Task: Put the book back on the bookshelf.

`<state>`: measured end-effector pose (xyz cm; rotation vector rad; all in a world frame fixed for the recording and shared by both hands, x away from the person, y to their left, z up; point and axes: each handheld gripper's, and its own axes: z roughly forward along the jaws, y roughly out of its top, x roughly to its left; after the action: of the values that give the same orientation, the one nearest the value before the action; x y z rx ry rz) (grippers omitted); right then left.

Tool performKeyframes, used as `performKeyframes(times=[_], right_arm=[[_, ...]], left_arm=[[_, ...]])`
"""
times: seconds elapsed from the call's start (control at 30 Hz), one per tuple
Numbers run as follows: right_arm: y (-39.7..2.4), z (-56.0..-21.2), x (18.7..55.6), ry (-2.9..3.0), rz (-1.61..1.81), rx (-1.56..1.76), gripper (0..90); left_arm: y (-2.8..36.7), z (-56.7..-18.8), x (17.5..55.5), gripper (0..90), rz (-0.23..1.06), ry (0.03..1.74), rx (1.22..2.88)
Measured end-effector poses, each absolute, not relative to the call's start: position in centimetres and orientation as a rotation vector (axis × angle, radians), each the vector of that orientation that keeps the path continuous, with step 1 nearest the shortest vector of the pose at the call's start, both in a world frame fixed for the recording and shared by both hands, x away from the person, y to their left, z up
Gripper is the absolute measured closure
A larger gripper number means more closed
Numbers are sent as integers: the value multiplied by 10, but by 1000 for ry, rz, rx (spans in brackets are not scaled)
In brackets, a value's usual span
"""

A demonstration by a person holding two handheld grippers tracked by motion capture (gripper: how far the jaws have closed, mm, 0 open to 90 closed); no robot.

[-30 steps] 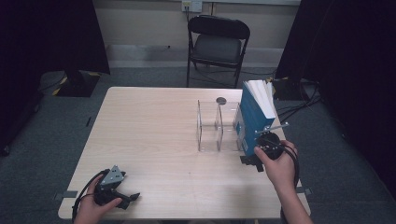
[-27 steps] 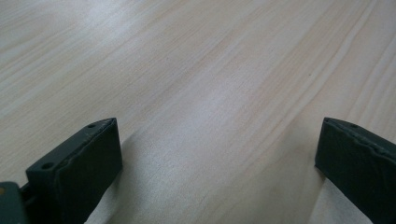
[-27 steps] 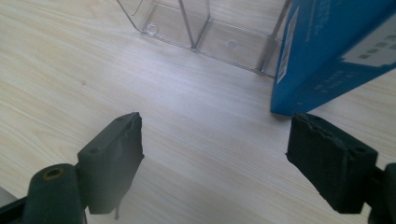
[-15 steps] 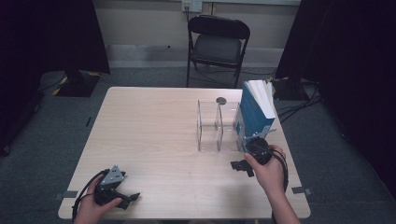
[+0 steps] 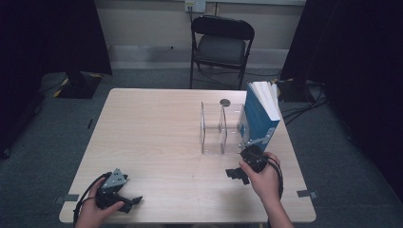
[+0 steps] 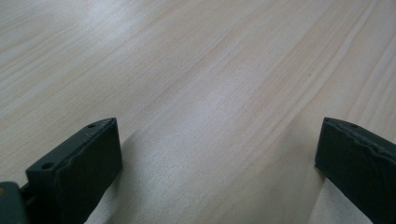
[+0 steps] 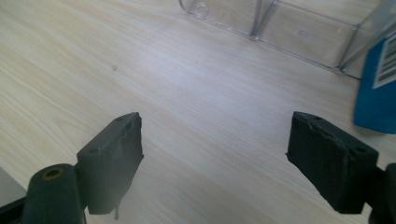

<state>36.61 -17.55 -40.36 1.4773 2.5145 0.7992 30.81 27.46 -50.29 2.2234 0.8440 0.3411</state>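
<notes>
A blue book (image 5: 259, 118) with white pages stands upright in the right end of a clear plastic rack (image 5: 214, 128) on the pale wooden table (image 5: 157, 133). Just in front of the book my right gripper (image 5: 236, 174) hovers low over the tabletop, open, with nothing between its jaws. The right gripper view has that gripper (image 7: 212, 149) above bare wood, with the rack's base (image 7: 280, 32) and the book's blue cover (image 7: 376, 88) ahead. Near the front left corner my left gripper (image 5: 129, 203) rests open; the left gripper view (image 6: 219, 154) has bare wood between its jaws.
A small dark round disc (image 5: 225, 102) lies on the table behind the rack. A black folding chair (image 5: 219, 45) stands beyond the far edge. Dark curtains hang at both sides, and cables (image 5: 304, 107) run on the floor at the right.
My right gripper has drawn back from the book's front edge, toward the person and a little left, sinking closer to the table. The left gripper has not moved.
</notes>
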Motion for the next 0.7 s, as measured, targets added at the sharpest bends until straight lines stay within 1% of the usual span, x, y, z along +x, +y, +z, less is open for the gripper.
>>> performKeyframes(times=[0.7], right_arm=[[-137, -425, 362, 2622, 787, 1406, 179]], left_arm=[[275, -503, 308, 0, 339, 843, 2226]])
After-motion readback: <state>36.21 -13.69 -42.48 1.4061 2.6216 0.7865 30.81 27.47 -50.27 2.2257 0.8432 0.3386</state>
